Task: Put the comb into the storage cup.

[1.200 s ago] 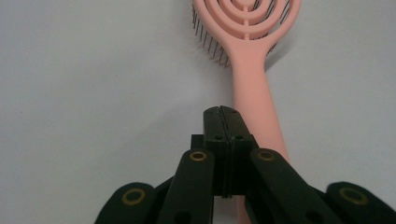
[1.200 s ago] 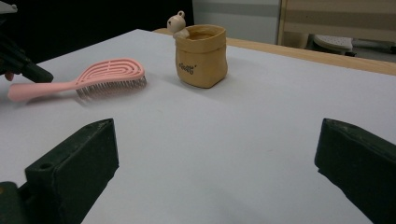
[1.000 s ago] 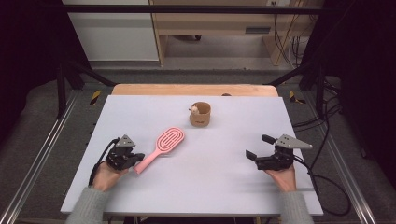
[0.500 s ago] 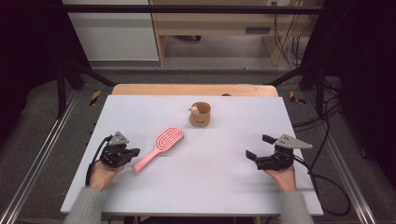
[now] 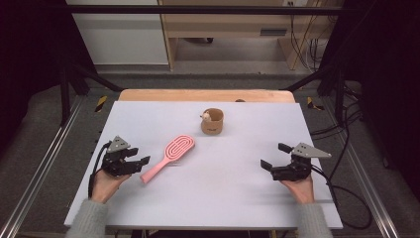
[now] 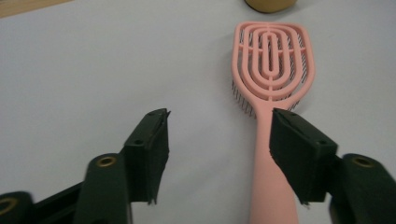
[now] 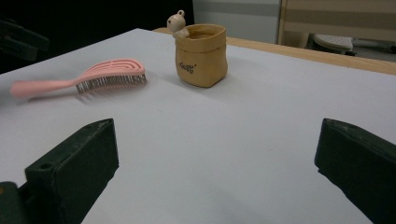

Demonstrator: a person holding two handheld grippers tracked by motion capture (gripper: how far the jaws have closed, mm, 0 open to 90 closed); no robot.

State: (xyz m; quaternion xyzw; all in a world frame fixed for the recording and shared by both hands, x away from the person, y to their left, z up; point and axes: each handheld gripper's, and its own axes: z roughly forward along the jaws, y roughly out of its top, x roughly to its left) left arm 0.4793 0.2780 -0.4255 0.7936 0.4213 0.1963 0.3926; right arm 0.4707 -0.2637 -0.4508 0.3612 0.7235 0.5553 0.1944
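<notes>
Pink plastic paddle hairbrush lies flat on white worktop, handle end just beside left tool. Left tool jaws have just been opening; left gripper view shows handle against right jaw, unclamped, its end cut off. Right tool gapes wide, holding nothing; its view shows brush bristles.

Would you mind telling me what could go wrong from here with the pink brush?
The left gripper has just been opening, and the brush handle lies against one jaw rather than midway, so closing again might push it aside. The cup stands just past the brush head and might get bumped.
</notes>
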